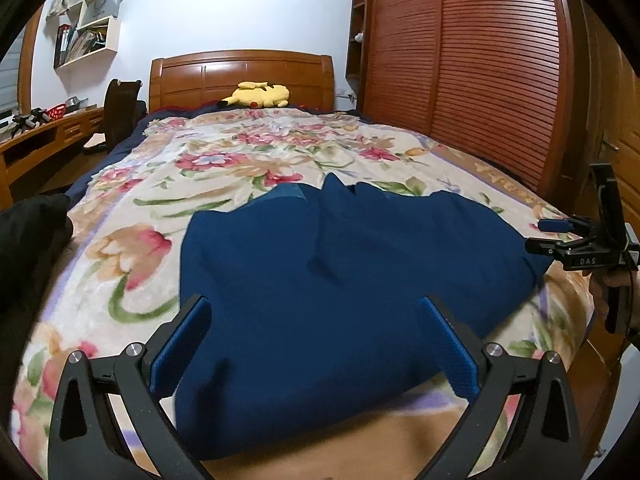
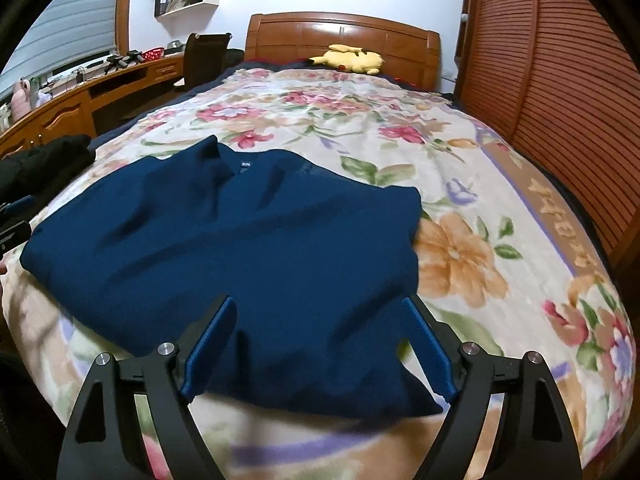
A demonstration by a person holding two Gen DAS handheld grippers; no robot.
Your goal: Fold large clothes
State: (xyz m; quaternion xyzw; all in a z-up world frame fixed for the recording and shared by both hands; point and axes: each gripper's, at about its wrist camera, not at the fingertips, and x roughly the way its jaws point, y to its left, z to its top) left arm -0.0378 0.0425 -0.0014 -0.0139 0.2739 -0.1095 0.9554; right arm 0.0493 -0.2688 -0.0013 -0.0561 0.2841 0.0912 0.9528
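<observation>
Blue-padded fingers (image 1: pixel 450 346) of the left hand-held gripper (image 1: pixel 316 344) stand spread wide above the near edge of a dark blue sweater (image 1: pixel 320 280), pinching nothing. In the right wrist view the right hand-held gripper (image 2: pixel 318 350) is likewise spread over the same sweater (image 2: pixel 240 240), with nothing between its pads; seen from the left wrist view, its body (image 1: pixel 584 248) carries the letters "DAS" at the sweater's right edge.

A small white tag (image 2: pixel 245 165) sits inside the collar, its print too small to read. The sweater lies on the floral blanket (image 1: pixel 240 152) of the bed, near the foot end, collar pointing toward the wooden headboard (image 1: pixel 240 76). It looks folded into a broad block, wider across the bed than along it, with soft creases and a knitted texture. Orange lettering runs along the blanket's right border (image 2: pixel 560 216), unreadable.
</observation>
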